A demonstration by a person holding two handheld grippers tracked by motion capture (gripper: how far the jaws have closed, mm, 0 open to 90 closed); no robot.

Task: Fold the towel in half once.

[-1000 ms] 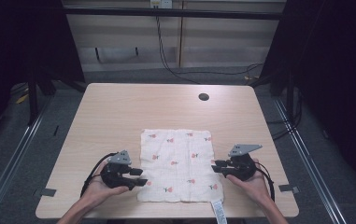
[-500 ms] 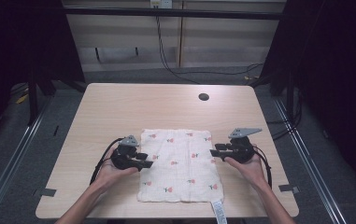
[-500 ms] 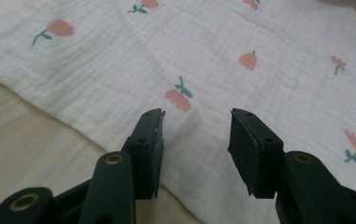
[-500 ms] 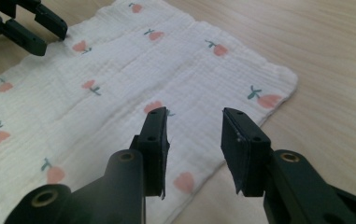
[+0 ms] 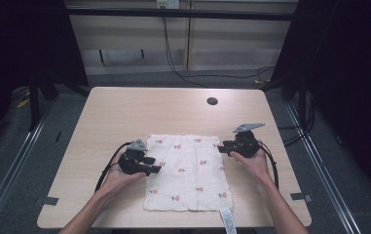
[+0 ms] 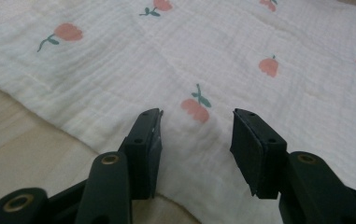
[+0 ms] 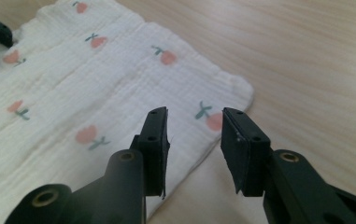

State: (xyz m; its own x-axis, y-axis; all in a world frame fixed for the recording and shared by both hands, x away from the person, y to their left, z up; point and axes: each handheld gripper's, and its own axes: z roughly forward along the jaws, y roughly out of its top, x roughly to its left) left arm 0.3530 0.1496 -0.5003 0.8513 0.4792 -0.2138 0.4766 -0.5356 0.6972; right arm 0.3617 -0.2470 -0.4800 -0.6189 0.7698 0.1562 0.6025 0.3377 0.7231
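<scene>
Cloth (image 5: 189, 173) flat on table (image 5: 124, 112), near front edge, no fold made yet, so work barely begun. L gripper (image 5: 151, 165) at cloth's left edge, jaws apart, nothing pinched, fabric just beneath (image 6: 199, 100). R gripper (image 5: 221, 147) at far right corner (image 7: 234, 91), jaws apart too after recent widening, nothing between. Left to do: grab edges, lift, fold. Around: cable hole (image 5: 212, 101) well apart, tag (image 5: 227, 217) hanging off front. Nothing blocking.
</scene>
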